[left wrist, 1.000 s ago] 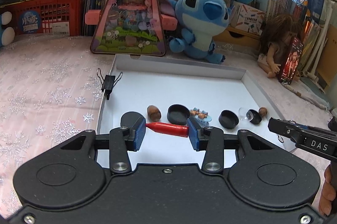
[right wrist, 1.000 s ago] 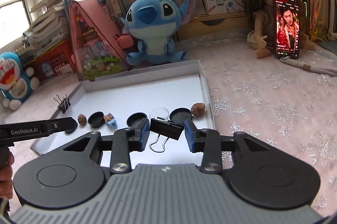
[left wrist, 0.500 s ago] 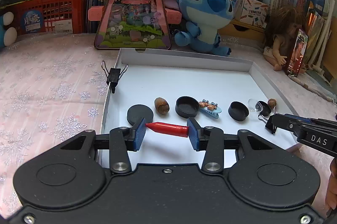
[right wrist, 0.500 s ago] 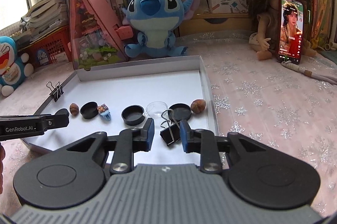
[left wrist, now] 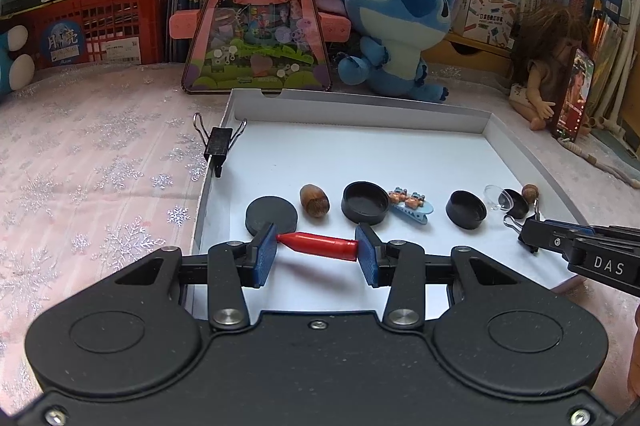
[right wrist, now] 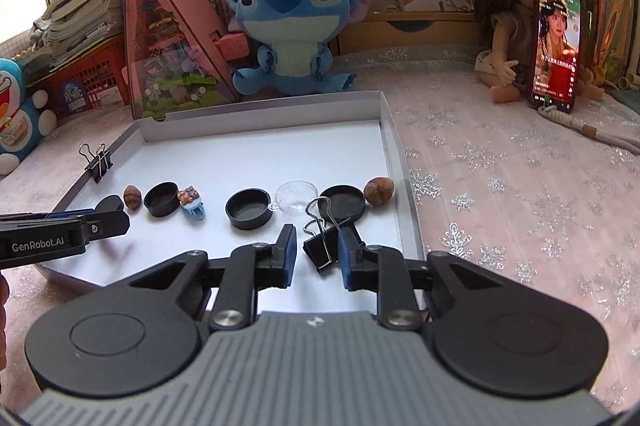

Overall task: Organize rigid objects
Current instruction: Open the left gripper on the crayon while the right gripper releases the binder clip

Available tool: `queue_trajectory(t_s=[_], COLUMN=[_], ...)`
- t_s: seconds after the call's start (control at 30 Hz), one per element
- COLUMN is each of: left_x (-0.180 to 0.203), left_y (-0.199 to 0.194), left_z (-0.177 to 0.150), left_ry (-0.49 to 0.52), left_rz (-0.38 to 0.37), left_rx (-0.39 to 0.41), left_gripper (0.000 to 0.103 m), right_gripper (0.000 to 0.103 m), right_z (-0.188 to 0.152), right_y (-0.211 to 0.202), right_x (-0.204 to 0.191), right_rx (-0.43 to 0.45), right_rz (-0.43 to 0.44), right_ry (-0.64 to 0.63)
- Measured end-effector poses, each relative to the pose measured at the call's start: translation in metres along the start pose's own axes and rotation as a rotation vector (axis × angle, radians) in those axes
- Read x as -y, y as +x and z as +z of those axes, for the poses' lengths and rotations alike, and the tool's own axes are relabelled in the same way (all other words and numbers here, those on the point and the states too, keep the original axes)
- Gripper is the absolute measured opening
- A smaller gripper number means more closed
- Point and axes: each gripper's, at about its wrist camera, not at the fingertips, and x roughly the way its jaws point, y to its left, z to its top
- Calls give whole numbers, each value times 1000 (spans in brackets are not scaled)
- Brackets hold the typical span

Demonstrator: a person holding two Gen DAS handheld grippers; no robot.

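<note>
Nearest the lenses, both grippers hang over the near edge of the white tray (left wrist: 532,165). The left gripper (left wrist: 316,254) clamps a red crayon-like stick (left wrist: 318,245) end to end between its blue pads, the stick lying crosswise just above the tray floor at the tray's near left corner. The right gripper (right wrist: 318,250) is closed on a black binder clip (right wrist: 320,252) at the tray's near right corner, close to the right wall; its jaws have just been closing, the pads now press the clip's body, and the wire handles stick up and away. Behind them, a row of small things crosses the tray from left wall to right wall: a flat black disc (left wrist: 272,215), a brown nut (left wrist: 315,200), a black cap (left wrist: 365,202), a blue hair clip (left wrist: 412,205), a second black cap (left wrist: 466,209), a clear plastic dome (right wrist: 297,197), a black lid (right wrist: 343,201) and a second nut (right wrist: 378,189) hard by the right wall. The far half of the tray floor is bare and open up to its far wall. A second binder clip (left wrist: 219,145) is pinched on the tray's left rim. Outside the rims, the pink snowflake cloth (right wrist: 520,193) of the tabletop lies open on both sides. Beyond the tray's far wall stand a triangular pink toy box (left wrist: 256,25) and a blue plush (left wrist: 400,29); to the tray's far right a doll (right wrist: 508,37) props up a lit phone (right wrist: 556,45).
</note>
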Motion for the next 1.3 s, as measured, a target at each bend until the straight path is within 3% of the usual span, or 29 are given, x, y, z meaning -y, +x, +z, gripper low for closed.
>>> queue_trajectory(t_s=[0.63,0.83,1.0,1.3], left_x=[4,4,6,13], left_y=[6,2,-5,-24], left_z=[-1,-1,-3,-8], left_ry=[21,7,7,37], left_rz=[37,13,1,-26], left_rx=[5,6,17,47], left_gripper=[41,57,67,76], right_gripper=[28,31,48,60], right_z=[1,0,-3,-6], right_y=[1,-1,-7,-27], right_x=[0,2,1,-4], right_rx=[-1,4,24,84], right_rz=[0,2,-2,0], right_ry=[10,11,0,-35])
